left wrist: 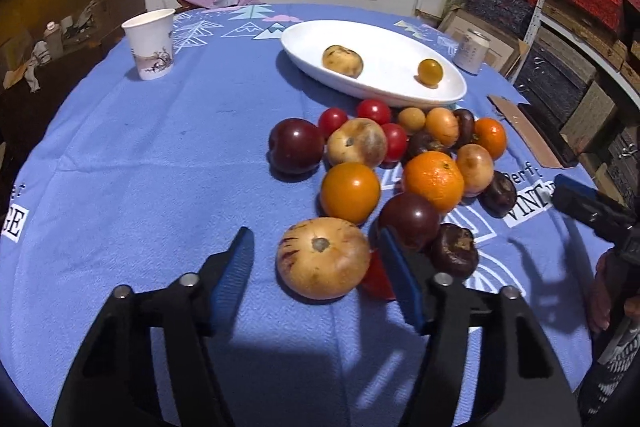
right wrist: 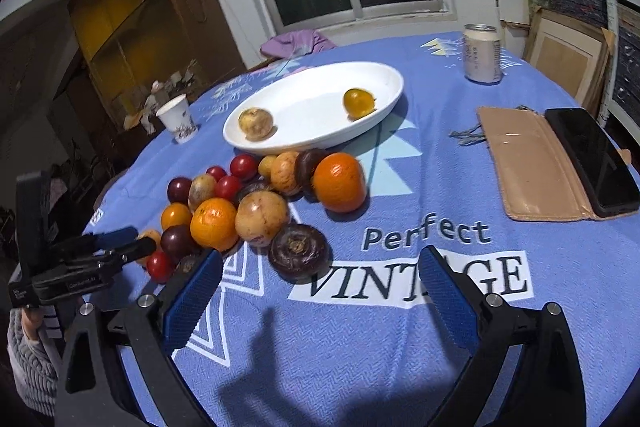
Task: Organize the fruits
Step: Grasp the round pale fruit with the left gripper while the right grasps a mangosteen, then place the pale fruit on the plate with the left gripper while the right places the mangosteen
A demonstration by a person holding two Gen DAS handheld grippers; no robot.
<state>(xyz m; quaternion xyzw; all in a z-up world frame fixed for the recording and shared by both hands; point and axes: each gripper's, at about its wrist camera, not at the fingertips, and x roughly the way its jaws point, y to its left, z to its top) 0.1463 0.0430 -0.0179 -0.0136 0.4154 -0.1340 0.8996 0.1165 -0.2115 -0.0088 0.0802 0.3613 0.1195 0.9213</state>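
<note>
A pile of mixed fruit lies on the blue tablecloth in front of a white oval dish point(left wrist: 304, 41) point(right wrist: 390, 75). The dish holds a pale speckled fruit point(left wrist: 342, 60) point(right wrist: 256, 123) and a small yellow-orange fruit point(left wrist: 430, 71) point(right wrist: 359, 102). My left gripper point(left wrist: 316, 247) is open, its jaws on either side of a pale striped round fruit point(left wrist: 323, 257), not touching it. It also shows in the right wrist view point(right wrist: 126, 241). My right gripper point(right wrist: 320, 267) is open and empty above the cloth, just short of a dark purple fruit point(right wrist: 298, 251).
A paper cup point(left wrist: 150, 43) point(right wrist: 178, 119) stands at the left. A drinks can point(left wrist: 472, 50) point(right wrist: 483, 53) stands behind the dish at the right. A tan wallet point(right wrist: 528, 163) and a black phone point(right wrist: 592, 163) lie at the right. Shelves of boxes line the right wall.
</note>
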